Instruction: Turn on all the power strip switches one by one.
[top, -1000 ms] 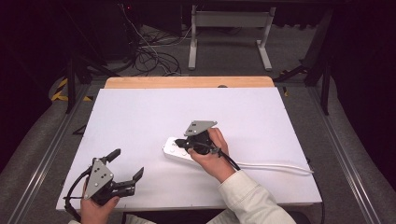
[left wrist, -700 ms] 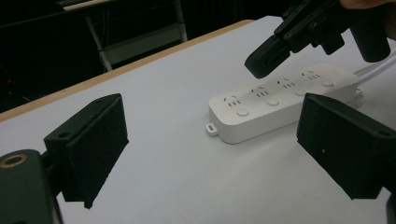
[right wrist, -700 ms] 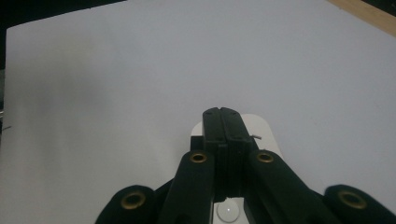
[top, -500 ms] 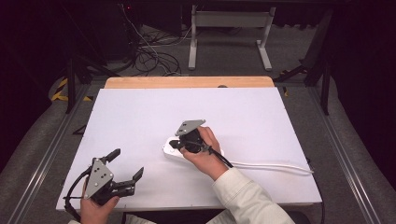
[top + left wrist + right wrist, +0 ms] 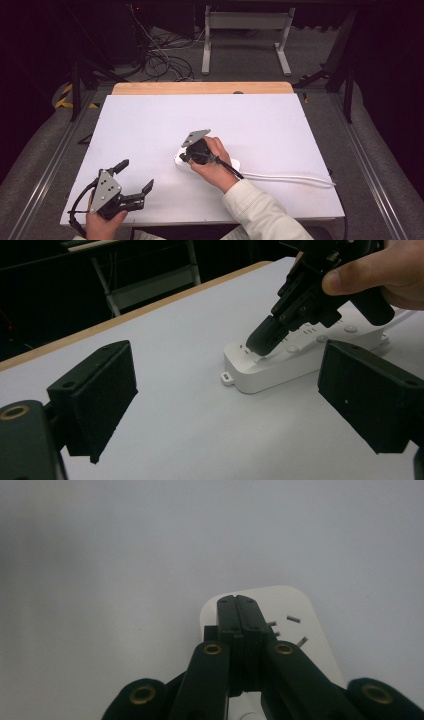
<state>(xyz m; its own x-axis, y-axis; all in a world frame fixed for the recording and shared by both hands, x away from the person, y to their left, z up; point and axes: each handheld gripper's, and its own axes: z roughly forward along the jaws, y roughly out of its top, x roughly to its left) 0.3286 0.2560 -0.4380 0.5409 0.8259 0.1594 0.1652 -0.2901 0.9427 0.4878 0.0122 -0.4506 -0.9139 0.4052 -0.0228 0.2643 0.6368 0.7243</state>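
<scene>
The table (image 5: 150,125) carried a white power strip (image 5: 235,164) near its middle, toward the front edge, its cord (image 5: 290,177) trailing to the right edge. The right gripper (image 5: 260,340), jaws clenched on nothing, pressed its tip down on the strip's end; pushing off-centre there could skid or tip the unheld strip, since the left gripper (image 5: 135,182) sat released near the front-left corner. The high view gave that layout, while the left gripper view showed the tip meeting the strip beside a button (image 5: 322,338).

one white power strip (image 5: 207,162) lies on the table (image 5: 260,120), with one white cord (image 5: 290,177) running from it. two grippers are in hand: the left gripper (image 5: 134,178) and the right gripper (image 5: 183,158).
</scene>
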